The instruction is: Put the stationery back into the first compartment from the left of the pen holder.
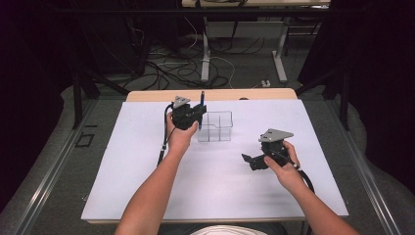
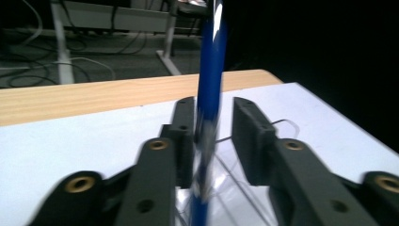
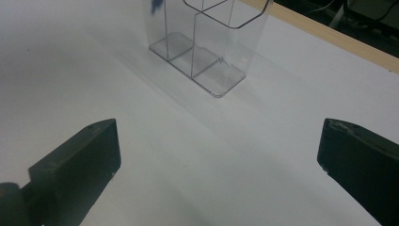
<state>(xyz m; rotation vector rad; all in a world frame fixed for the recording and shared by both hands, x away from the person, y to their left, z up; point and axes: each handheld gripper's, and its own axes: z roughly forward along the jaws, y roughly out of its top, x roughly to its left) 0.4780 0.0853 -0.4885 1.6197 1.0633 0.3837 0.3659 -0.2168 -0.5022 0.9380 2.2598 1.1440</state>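
Note:
A blue pen [image 1: 202,99] stands upright between the jaws of my left gripper [image 1: 199,112], above the left end of a clear plastic organizer [image 1: 218,127] at the back middle of the white table. In the left gripper view the pen [image 2: 211,89] rests against the left jaw, with a narrow gap to the right jaw, so the gripper [image 2: 214,106] is slightly open. The pen's lower part is blurred. My right gripper [image 1: 247,159] hovers low over the table to the front right of the organizer [image 3: 202,52], its jaws wide open and empty [image 3: 219,141]. The pen's blue tip [image 3: 154,4] shows inside the organizer.
A white sheet [image 1: 205,191] covers the table, leaving a wooden strip [image 1: 147,95] bare along the far edge. Behind the table, cables [image 1: 166,66] lie on the floor among white desk legs [image 1: 205,58]. Dark curtains flank both sides.

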